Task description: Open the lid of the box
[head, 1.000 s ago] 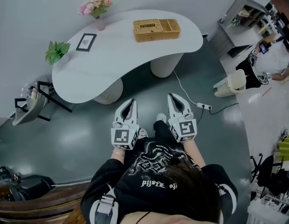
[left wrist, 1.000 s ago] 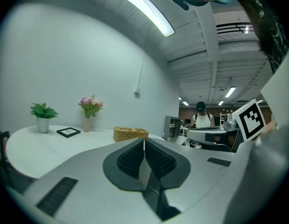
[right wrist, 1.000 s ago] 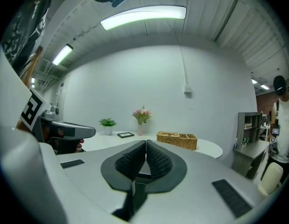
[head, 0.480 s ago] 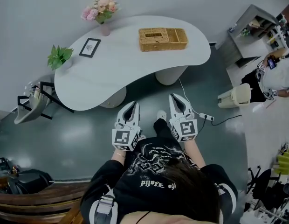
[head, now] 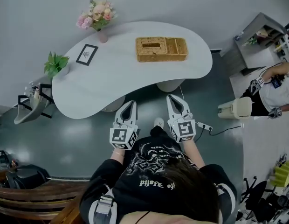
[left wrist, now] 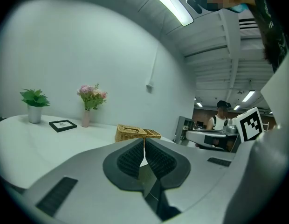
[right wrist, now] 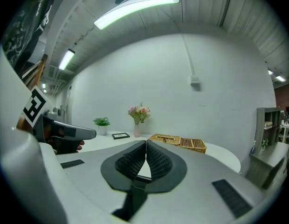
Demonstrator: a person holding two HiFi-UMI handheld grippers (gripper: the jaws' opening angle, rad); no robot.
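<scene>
Wicker box (head: 161,49) sits at twelve o'clock on the white table (head: 112,80), lid down, well apart from both tools. Left gripper (head: 131,103) and right gripper (head: 171,97) point toward it, jaws together, empty: carried ready, I'd say, for the approach.

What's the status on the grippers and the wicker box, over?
Left gripper and right gripper shut, empty, at near edge of white table. Wicker box on far side, lid down, untouched. Nothing in the way.

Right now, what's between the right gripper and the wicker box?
Just bare tabletop between the right gripper and the wicker box; head view shows it.
</scene>
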